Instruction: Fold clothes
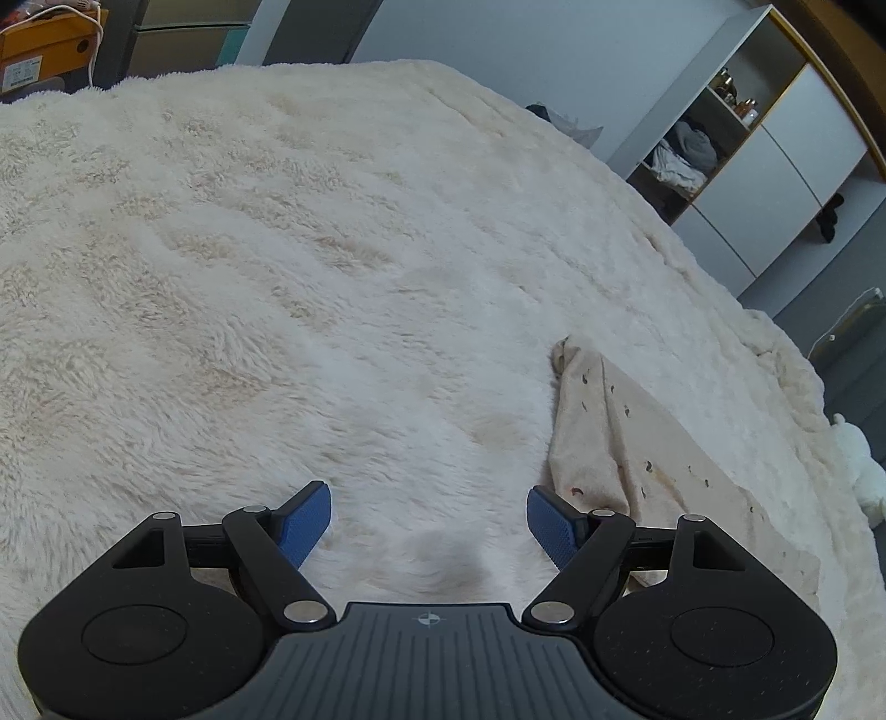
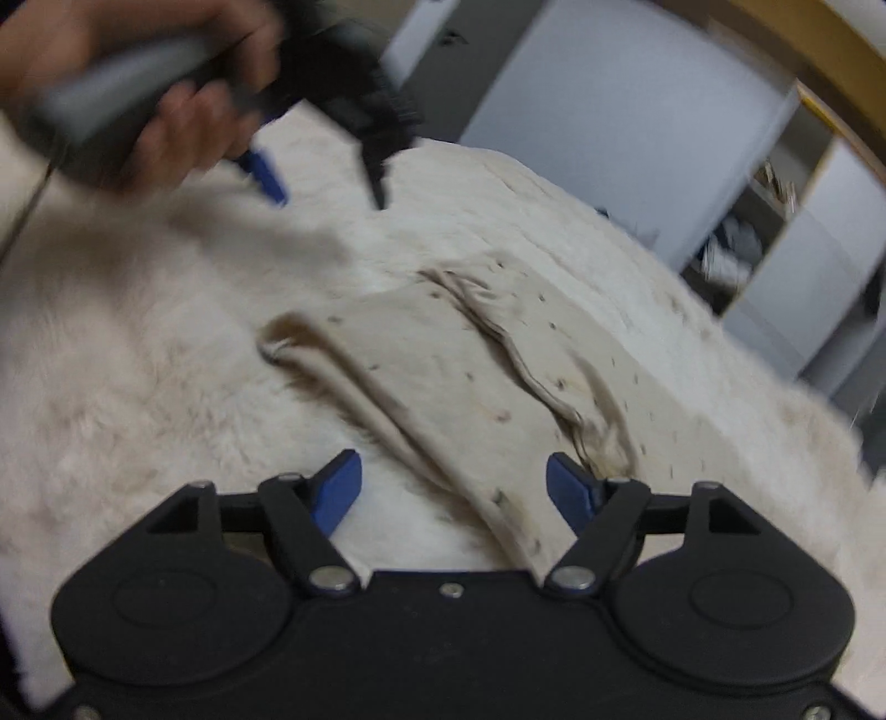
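A beige garment with small dark specks (image 2: 443,376) lies on the fluffy cream blanket (image 2: 138,399), partly folded, with creased ridges across it. In the left wrist view the garment (image 1: 626,443) lies to the right of my left gripper (image 1: 429,523), which is open and empty above bare blanket (image 1: 277,277). My right gripper (image 2: 454,493) is open and empty, just above the garment's near edge. The left gripper also shows blurred in the right wrist view (image 2: 326,183), held in a hand at the upper left, above the blanket beyond the garment.
A shelf unit with clothes and bottles (image 1: 714,138) stands beyond the bed at the right. An orange box with a cable (image 1: 44,50) sits at the far left. A white plush toy (image 1: 864,471) lies off the bed's right edge.
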Available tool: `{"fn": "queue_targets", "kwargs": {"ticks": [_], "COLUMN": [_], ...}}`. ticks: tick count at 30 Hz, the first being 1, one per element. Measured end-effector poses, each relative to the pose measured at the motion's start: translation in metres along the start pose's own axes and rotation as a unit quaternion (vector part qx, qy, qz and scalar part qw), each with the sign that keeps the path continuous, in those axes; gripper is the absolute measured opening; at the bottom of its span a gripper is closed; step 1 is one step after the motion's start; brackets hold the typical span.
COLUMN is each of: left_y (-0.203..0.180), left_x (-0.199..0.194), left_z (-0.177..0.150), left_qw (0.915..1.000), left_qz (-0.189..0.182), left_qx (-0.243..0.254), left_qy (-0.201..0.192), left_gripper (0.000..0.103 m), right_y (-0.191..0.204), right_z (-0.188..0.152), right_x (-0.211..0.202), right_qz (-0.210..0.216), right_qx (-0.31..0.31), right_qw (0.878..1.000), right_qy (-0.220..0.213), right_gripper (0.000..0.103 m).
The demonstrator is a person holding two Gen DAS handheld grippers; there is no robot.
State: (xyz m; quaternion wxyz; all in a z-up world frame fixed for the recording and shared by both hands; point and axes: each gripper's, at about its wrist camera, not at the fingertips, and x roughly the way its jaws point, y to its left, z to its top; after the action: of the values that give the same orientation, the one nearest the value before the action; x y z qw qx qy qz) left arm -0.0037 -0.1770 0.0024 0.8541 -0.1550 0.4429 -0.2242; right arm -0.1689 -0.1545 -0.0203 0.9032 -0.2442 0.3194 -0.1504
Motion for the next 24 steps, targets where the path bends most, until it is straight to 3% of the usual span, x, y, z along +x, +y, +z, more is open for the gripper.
{"fn": "queue_targets", "kwargs": {"ticks": [4, 7, 8, 10, 11, 14, 17, 20, 24], "left_y": [0.010, 0.034, 0.039, 0.042, 0.041, 0.031, 0.028, 0.018, -0.013], "left_x": [0.000, 0.017, 0.024, 0.041, 0.056, 0.084, 0.116, 0.148, 0.164], "left_z": [0.001, 0.014, 0.018, 0.025, 0.027, 0.030, 0.036, 0.041, 0.047], "left_qw": [0.9997, 0.9901, 0.9847, 0.9744, 0.9671, 0.9574, 0.9397, 0.9296, 0.9354], "left_qz": [-0.018, -0.097, -0.122, -0.159, -0.181, -0.200, -0.237, -0.245, -0.228], "left_qx": [-0.013, -0.085, -0.103, -0.119, -0.117, -0.108, -0.143, -0.156, -0.080], "left_qy": [0.011, 0.054, 0.070, 0.105, 0.135, 0.179, 0.200, 0.226, 0.258], "left_gripper": [0.074, 0.076, 0.076, 0.076, 0.076, 0.076, 0.076, 0.076, 0.074], "right_y": [0.015, 0.019, 0.020, 0.016, 0.011, -0.001, -0.013, -0.019, -0.030], "right_z": [0.011, 0.021, 0.023, 0.026, 0.028, 0.029, 0.029, 0.029, 0.027], "right_x": [0.016, 0.031, 0.037, 0.042, 0.044, 0.040, 0.028, 0.019, 0.009], "right_qz": [-0.033, -0.053, -0.057, -0.055, -0.048, -0.047, -0.052, -0.048, -0.041], "right_qx": [-0.041, -0.061, -0.067, -0.064, -0.055, -0.033, -0.025, -0.024, -0.015], "right_qw": [0.998, 0.996, 0.996, 0.996, 0.997, 0.997, 0.995, 0.995, 0.994], "right_qy": [-0.021, -0.030, -0.030, -0.032, -0.033, -0.046, -0.075, -0.087, -0.097], "right_gripper": [0.066, 0.062, 0.056, 0.032, 0.004, 0.004, 0.004, 0.004, 0.004]}}
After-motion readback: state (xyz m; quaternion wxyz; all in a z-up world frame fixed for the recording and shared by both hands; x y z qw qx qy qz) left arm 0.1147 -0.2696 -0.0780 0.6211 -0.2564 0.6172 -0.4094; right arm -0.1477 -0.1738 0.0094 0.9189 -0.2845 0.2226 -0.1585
